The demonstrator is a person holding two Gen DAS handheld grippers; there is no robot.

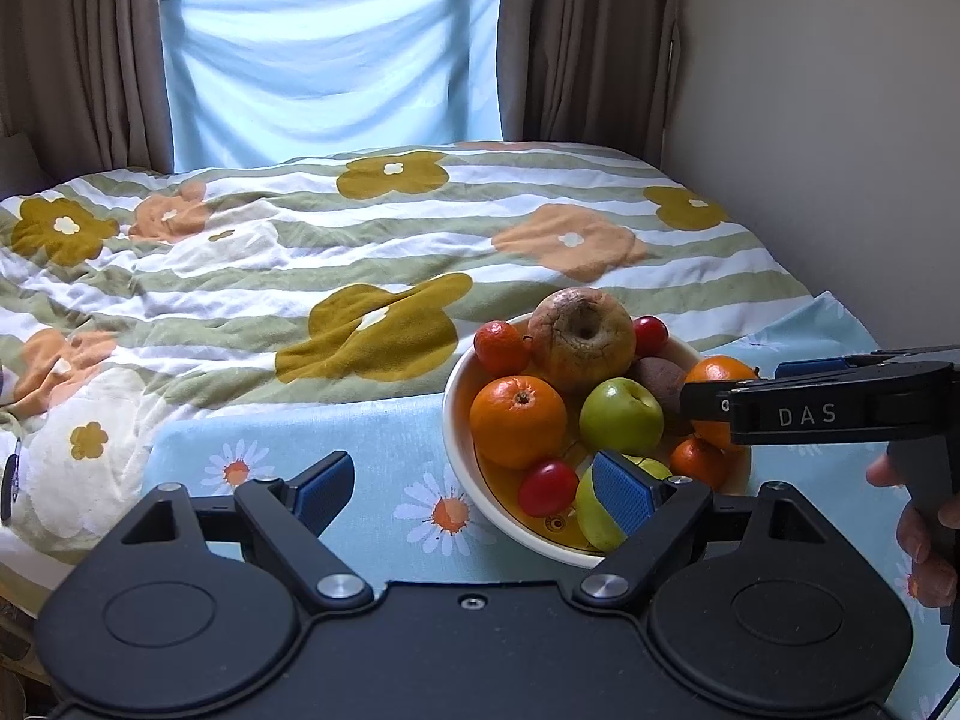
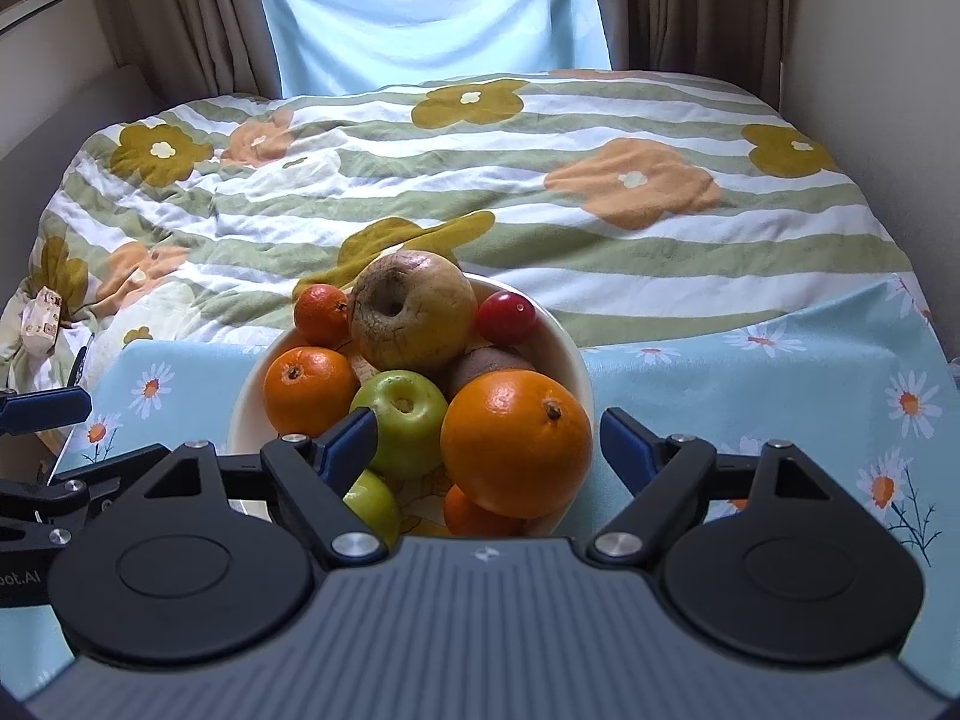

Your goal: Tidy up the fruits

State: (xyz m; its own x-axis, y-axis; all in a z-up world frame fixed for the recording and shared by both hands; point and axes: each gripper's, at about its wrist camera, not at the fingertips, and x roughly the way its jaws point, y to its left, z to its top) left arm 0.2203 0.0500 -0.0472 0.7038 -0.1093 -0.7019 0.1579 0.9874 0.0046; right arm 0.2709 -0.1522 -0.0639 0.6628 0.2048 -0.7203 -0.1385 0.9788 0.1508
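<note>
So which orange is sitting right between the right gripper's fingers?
The big orange at the bowl's right front edge. It sits in the open right gripper, untouched. The other orange lies further left, and the small reddish one at the back.

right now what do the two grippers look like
Both are black, with round discs at the base, silver pivot screws and blue ribbed pads on their fingers. The left gripper has a plain black body; the right gripper has a grey ridged one with a small white logo. From the side, the right one reads "DAS" in white, with a bare hand on its handle.
</note>
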